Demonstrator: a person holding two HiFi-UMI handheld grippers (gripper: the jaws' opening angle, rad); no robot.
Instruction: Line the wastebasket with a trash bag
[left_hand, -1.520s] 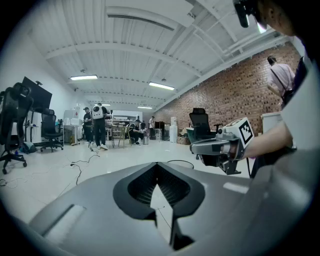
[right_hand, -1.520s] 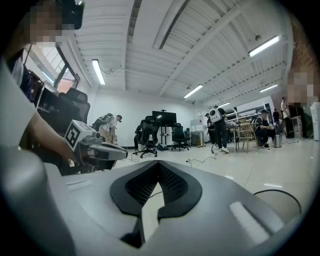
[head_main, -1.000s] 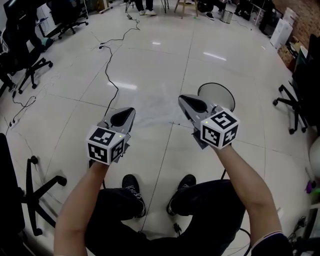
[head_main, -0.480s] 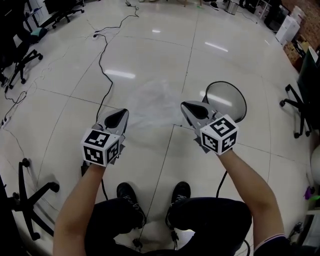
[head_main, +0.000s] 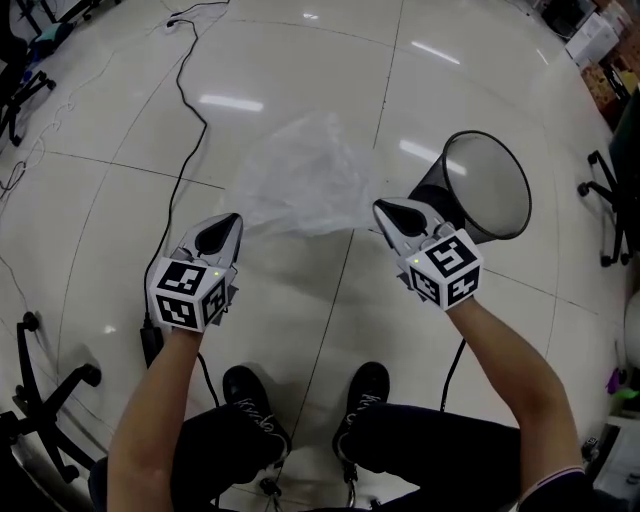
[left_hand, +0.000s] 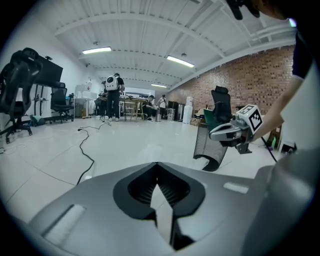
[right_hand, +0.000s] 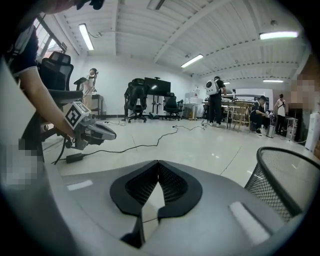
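A clear trash bag (head_main: 305, 185) hangs stretched between my two grippers and billows away from me above the floor. My left gripper (head_main: 230, 218) is shut on its left edge, and my right gripper (head_main: 385, 206) is shut on its right edge. The black mesh wastebasket (head_main: 490, 190) stands on the floor just beyond the right gripper, its mouth open and nothing showing inside. In the left gripper view the jaws (left_hand: 157, 165) are closed, with the wastebasket (left_hand: 207, 147) and the right gripper (left_hand: 215, 134) ahead. In the right gripper view the wastebasket (right_hand: 282, 180) rises at the right and the left gripper (right_hand: 111, 134) is at the left.
A black cable (head_main: 185, 90) runs across the white tiled floor to an adapter (head_main: 152, 342) by my left arm. Office chair bases stand at the near left (head_main: 45, 385) and the far right (head_main: 612, 200). My shoes (head_main: 252, 400) are below. People stand far off (left_hand: 112, 95).
Both grippers have dropped lower with the bag between them, and the bag has puffed out wider ahead. The wastebasket now sits closer to the right gripper in the head view.
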